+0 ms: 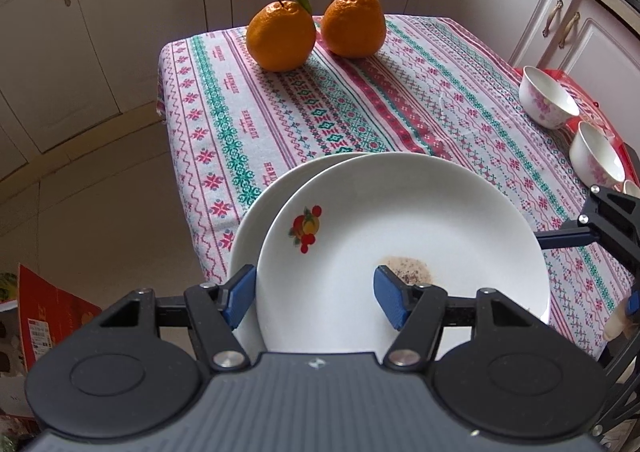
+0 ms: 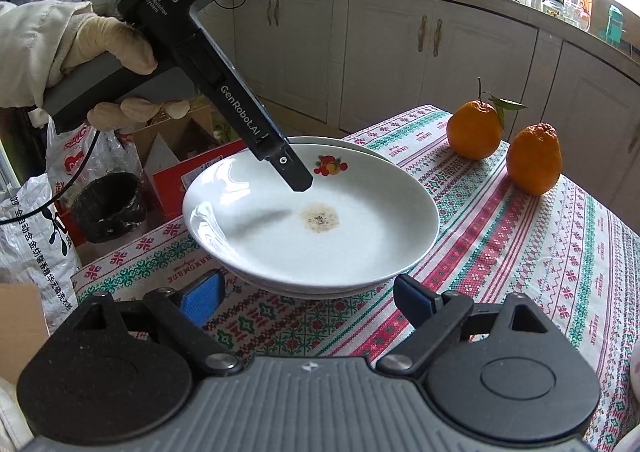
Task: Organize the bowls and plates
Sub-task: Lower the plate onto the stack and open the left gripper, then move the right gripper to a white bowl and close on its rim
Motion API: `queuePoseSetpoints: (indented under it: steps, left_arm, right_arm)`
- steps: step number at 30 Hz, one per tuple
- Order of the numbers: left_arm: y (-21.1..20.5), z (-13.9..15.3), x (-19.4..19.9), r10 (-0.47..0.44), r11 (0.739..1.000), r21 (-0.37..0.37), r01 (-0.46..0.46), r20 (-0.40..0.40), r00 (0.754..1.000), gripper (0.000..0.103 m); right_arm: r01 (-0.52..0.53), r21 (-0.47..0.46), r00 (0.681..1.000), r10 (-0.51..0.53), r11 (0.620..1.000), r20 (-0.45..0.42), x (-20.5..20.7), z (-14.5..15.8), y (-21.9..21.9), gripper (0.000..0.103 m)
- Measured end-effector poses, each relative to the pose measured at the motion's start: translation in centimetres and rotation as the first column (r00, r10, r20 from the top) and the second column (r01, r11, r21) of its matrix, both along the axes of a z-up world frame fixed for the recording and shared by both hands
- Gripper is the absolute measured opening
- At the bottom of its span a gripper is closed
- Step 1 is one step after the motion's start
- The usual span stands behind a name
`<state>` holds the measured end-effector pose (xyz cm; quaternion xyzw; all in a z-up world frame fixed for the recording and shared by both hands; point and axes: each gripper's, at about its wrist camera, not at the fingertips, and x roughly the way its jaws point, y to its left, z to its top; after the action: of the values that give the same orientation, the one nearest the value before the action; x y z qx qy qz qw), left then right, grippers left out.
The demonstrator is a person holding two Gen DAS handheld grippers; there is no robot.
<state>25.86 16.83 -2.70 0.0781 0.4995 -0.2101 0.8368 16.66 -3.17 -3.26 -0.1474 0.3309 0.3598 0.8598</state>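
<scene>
We're stacking plates: left gripper (image 1: 316, 294) straddles the top plate's (image 1: 400, 236) rim, pads not pinching. Right gripper (image 2: 308, 298) hangs spread, empty. Next: bowls (image 1: 546, 97) (approx. same stacking) w/ care.

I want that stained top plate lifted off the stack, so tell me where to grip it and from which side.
Grip the top plate at its thin raised rim, probably on the near edge facing the right gripper. There the rim overhangs the lower plate and the tablecloth, leaving room for one finger beneath and one above.
</scene>
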Motion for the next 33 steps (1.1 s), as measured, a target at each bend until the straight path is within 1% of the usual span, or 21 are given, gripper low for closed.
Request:
queuePoseSetpoints:
  steps: [2, 8, 11, 14, 16, 20, 22, 24, 27, 30, 31, 33]
  left_arm:
    - [0.0, 0.2, 0.0, 0.0, 1.0, 0.009, 0.0, 0.009, 1.0, 0.065]
    - [0.1, 0.6, 0.0, 0.011, 0.999, 0.047, -0.013, 0.05, 0.999, 0.072]
    - [0.2, 1.0, -0.2, 0.019, 0.999, 0.033, -0.021, 0.06, 0.998, 0.073]
    - [-0.5, 1.7, -1.0, 0.017, 1.0, 0.024, -0.019, 0.099, 0.995, 0.073]
    - [-1.3, 2.2, -1.8, 0.009, 1.0, 0.017, -0.012, 0.13, 0.991, 0.076]
    - [-3.5, 3.3, -4.0, -0.019, 1.0, 0.0, 0.02, 0.225, 0.974, 0.083]
    - [-4.8, 3.7, -5.3, -0.034, 0.999, -0.01, 0.038, 0.268, 0.963, 0.084]
    - [-6.2, 3.8, -6.8, -0.047, 0.998, -0.025, 0.057, 0.306, 0.951, 0.092]
    - [-8.3, 3.5, -9.4, -0.05, 0.995, -0.061, 0.077, 0.357, 0.933, 0.092]
    - [-10.3, 2.7, -12.0, -0.029, 0.993, -0.091, 0.071, 0.4, 0.916, 0.092]
    - [-10.9, 2.4, -12.8, -0.014, 0.993, -0.102, 0.061, 0.41, 0.912, 0.092]
    - [-12.0, 1.8, -14.2, 0.019, 0.987, -0.151, 0.048, 0.416, 0.909, 0.092]
  right_arm:
    - [0.002, 0.0, 1.0, -0.002, 1.0, 0.001, -0.2, 0.1, -0.1, 0.094]
    - [0.016, 0.004, 1.0, -0.016, 1.0, 0.015, -0.9, 0.6, -1.0, 0.097]
    - [0.031, 0.002, 0.999, -0.031, 1.0, 0.023, -1.3, 0.9, -1.6, 0.098]
    - [0.057, 0.013, 0.998, -0.057, 0.998, 0.035, -1.8, 1.3, -2.4, 0.102]
    - [0.074, 0.024, 0.996, -0.075, 0.997, 0.043, -2.1, 1.7, -3.0, 0.102]
    - [0.121, 0.032, 0.99, -0.123, 0.992, 0.071, -2.9, 2.4, -4.4, 0.103]
    - [0.152, 0.032, 0.985, -0.154, 0.988, 0.081, -3.4, 2.6, -5.3, 0.103]
    - [0.183, 0.029, 0.979, -0.185, 0.983, 0.085, -3.9, 2.7, -6.1, 0.103]
    - [0.24, 0.022, 0.965, -0.241, 0.971, 0.103, -5.1, 2.9, -7.6, 0.103]
    - [0.298, 0.027, 0.947, -0.299, 0.954, 0.117, -6.4, 3.1, -9.4, 0.103]
    - [0.322, 0.028, 0.94, -0.323, 0.946, 0.114, -6.8, 3.0, -10.1, 0.103]
    - [0.372, 0.024, 0.922, -0.372, 0.928, 0.111, -7.5, 2.8, -11.6, 0.103]
